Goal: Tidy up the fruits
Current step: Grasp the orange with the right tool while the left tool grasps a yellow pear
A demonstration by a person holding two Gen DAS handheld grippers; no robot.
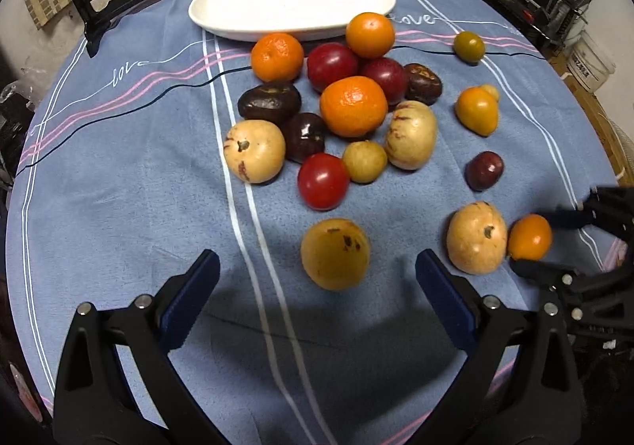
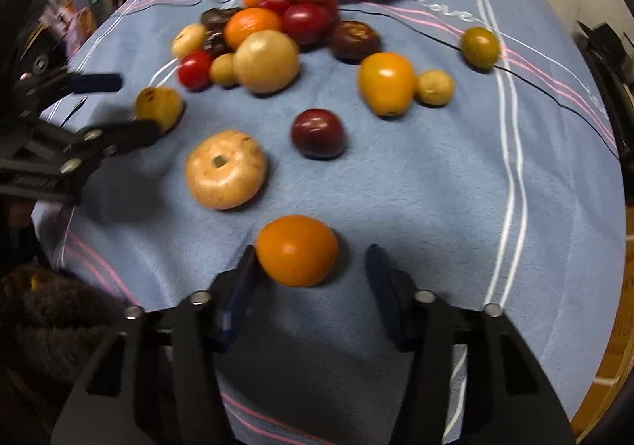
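A round table under a blue cloth [image 1: 119, 187] with white and pink stripes fills both views, with a dark metal chair and cluttered shelves behind it. At the far side lies an empty white oval ceramic dish [image 1: 291, 1], and a loose heap of fruit lies in front of it: oranges, red and dark plums, pale speckled melons.

The right gripper [image 2: 311, 260] has its jaws spread around a small smooth orange-yellow fruit [image 2: 297, 250] that rests on the cloth at the near edge, just beside a pale round melon [image 2: 226, 169]. The left finger seems to touch the fruit's skin, though motion blur makes that hard to settle; the right finger stands clear of it. The left gripper [image 1: 317, 272] hovers wide open over the cloth, with a round yellow-brown blemished fruit [image 1: 335, 253] just ahead of its fingertips.

The orange-yellow fruit looks light, firm and rather glossy, so it could roll or squirt out of a hard pinch. Its shape is a slightly squat oval with the long axis lying roughly across the gripper's view, left to right. A gentle hold across its widest middle, pads square to the skin, should serve best; no stem end shows to say which way it points.
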